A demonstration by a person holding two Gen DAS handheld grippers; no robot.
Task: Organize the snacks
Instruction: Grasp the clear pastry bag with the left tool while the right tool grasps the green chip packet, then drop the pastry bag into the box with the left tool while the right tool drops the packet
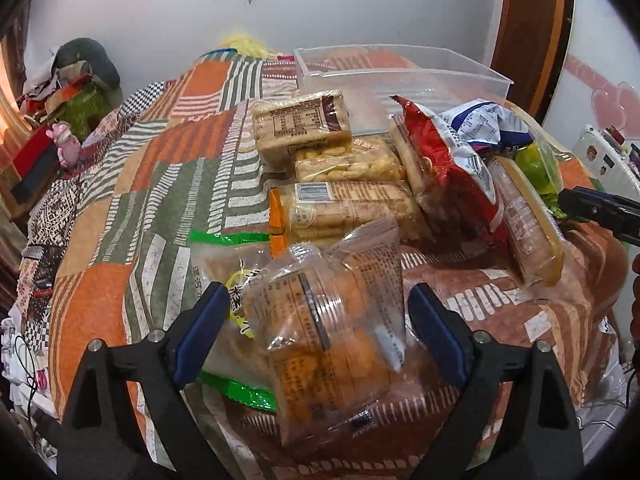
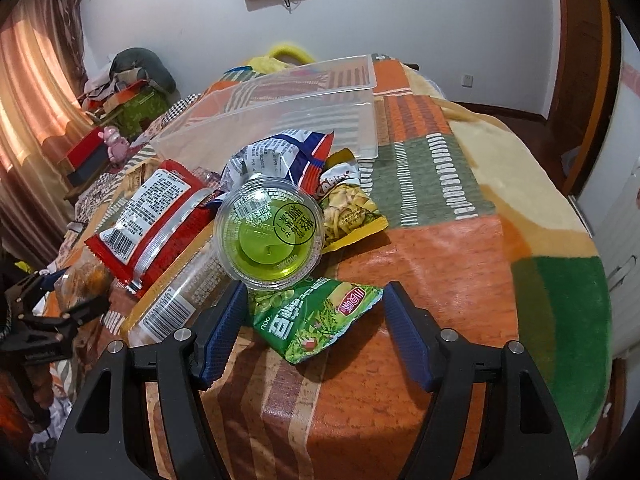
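Note:
A pile of snack packs lies on a patchwork blanket. In the left wrist view my left gripper (image 1: 316,304) is open, its blue pads either side of a clear bag of orange crackers (image 1: 332,328) without touching it. Behind it lie biscuit packs (image 1: 348,208) and a red bag (image 1: 444,160). In the right wrist view my right gripper (image 2: 316,304) is open around a green pea snack bag (image 2: 316,320). A clear green-lidded cup (image 2: 268,232) lies on its side just beyond. A clear plastic bin (image 2: 280,92) stands at the back, nothing inside it.
A blue-and-white bag (image 2: 280,152), a yellow chip bag (image 2: 348,208) and a long clear cracker pack (image 2: 176,296) lie around the cup. The bed edge (image 2: 560,208) drops off to the right. Clutter and a pink toy (image 1: 64,144) sit at the far left.

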